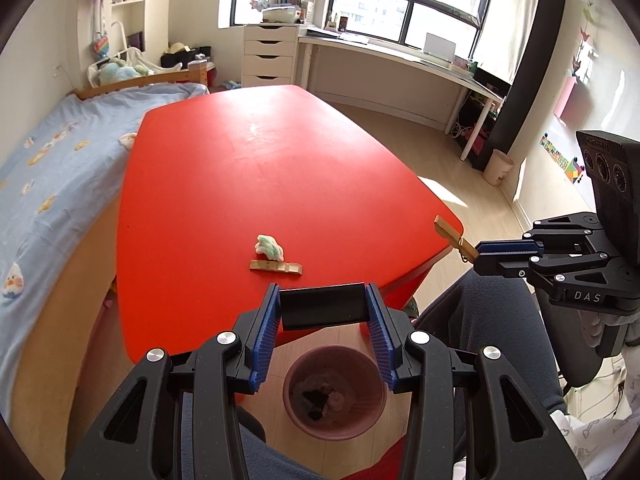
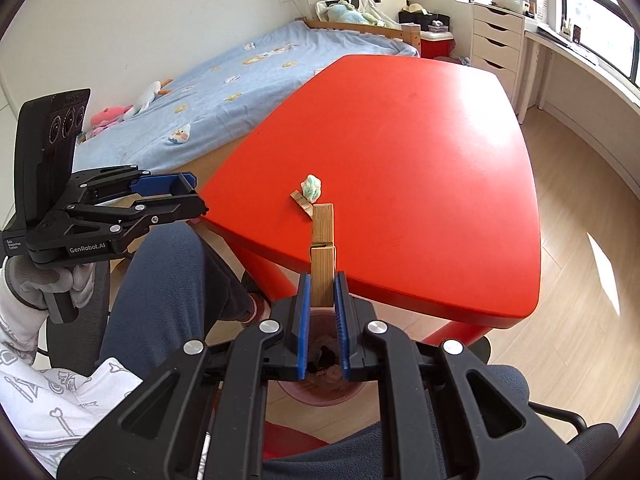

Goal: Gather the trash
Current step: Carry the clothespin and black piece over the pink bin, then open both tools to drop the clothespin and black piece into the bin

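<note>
Two grippers, left fingers (image 1: pixel 276 320) grasping black block (image 1: pixel 322 306), right fingers (image 2: pixel 304 312) grasping clothespin (image 2: pixel 323 260)

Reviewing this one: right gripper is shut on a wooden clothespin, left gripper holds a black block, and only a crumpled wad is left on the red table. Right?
Not quite. Beside the crumpled wad a second wooden clothespin also lies on the red table, as the left wrist view shows. The rest holds: right gripper shut on its clothespin, left gripper holding the black block.

Black linkage-arm left gripper (image 2: pixel 192 196) with blue ribbed pads and silver screws (marked "GenRobot.AI"); grey knit glove (image 2: pixel 44 284), navy trousers (image 2: pixel 176 280).
</note>
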A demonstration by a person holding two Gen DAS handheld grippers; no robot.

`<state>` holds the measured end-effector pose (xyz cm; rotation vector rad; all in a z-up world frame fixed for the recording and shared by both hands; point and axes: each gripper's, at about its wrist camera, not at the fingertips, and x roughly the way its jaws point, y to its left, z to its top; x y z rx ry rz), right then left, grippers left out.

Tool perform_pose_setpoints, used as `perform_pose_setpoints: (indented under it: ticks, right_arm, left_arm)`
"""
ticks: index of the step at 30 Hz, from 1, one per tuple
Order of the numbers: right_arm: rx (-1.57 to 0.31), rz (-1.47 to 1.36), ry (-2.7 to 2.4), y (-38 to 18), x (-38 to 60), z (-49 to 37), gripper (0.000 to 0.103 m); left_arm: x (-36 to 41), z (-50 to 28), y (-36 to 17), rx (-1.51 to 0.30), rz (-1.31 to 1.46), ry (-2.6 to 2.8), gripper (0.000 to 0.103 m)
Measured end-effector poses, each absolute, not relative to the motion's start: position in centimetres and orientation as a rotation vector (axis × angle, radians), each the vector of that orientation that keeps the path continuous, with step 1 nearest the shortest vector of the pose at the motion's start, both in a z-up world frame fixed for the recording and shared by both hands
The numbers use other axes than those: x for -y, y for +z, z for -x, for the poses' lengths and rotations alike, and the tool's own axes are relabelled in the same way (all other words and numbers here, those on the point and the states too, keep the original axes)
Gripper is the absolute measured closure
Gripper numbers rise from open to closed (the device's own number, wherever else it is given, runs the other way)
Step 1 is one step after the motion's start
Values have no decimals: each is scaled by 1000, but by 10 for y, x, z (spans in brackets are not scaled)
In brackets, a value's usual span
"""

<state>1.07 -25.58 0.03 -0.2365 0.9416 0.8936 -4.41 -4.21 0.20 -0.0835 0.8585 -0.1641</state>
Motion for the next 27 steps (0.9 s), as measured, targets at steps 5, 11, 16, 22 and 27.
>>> perform_pose_setpoints:
  ticks: [5, 11, 16, 22, 27]
  right_arm:
    - [-978, 228, 906, -11, 258, -1, 92]
    - [-1012, 215, 918, -22, 259, 11, 92]
    - [-1017, 217, 920, -24, 259, 13, 92]
    - [-1021, 218, 925, -24, 258, 12, 92]
    - [-1026, 221, 941, -25, 257, 10, 91]
  left_arm:
    - [47, 56, -7, -886, 94, -188, 61]
    - [54, 65, -16, -914, 100, -218, 61]
    - [58, 66, -18, -918, 102, -234, 61]
    - [60, 68, -20, -921, 102, -245, 61]
    - [60, 68, -21, -926, 111, -253, 60]
